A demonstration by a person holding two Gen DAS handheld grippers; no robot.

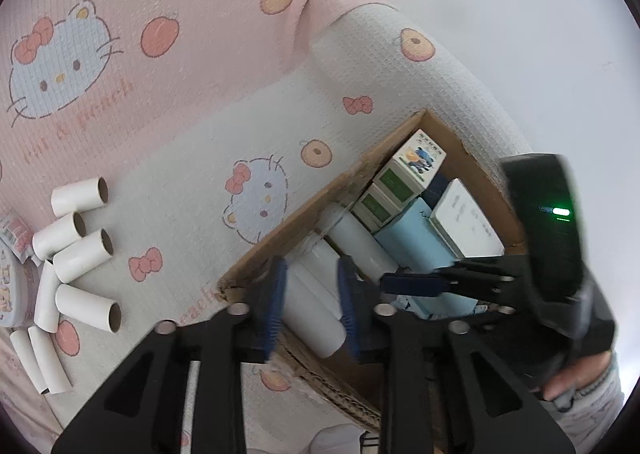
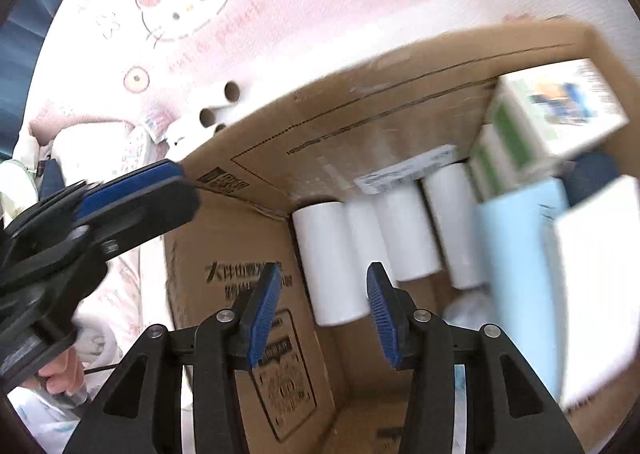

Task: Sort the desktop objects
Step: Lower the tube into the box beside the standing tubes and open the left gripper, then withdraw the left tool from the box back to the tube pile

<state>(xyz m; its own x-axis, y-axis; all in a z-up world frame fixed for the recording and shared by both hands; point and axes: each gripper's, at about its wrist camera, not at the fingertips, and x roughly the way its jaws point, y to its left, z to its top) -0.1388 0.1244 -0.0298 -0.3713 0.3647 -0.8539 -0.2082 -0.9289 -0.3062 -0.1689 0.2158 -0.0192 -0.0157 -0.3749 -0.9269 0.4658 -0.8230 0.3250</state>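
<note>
Lying loose on the mat, the remaining tubes (image 1: 84, 250) sit well left of the left gripper (image 1: 312, 306), whose part-open jaws straddle a boxed tube without pressing it.

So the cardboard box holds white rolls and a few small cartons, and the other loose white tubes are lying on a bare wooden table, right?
Not quite. The cardboard box does hold white rolls and small cartons, but the loose tubes lie on a pink and white cartoon-cat cloth, not bare wood. The left wrist view shows it.
</note>
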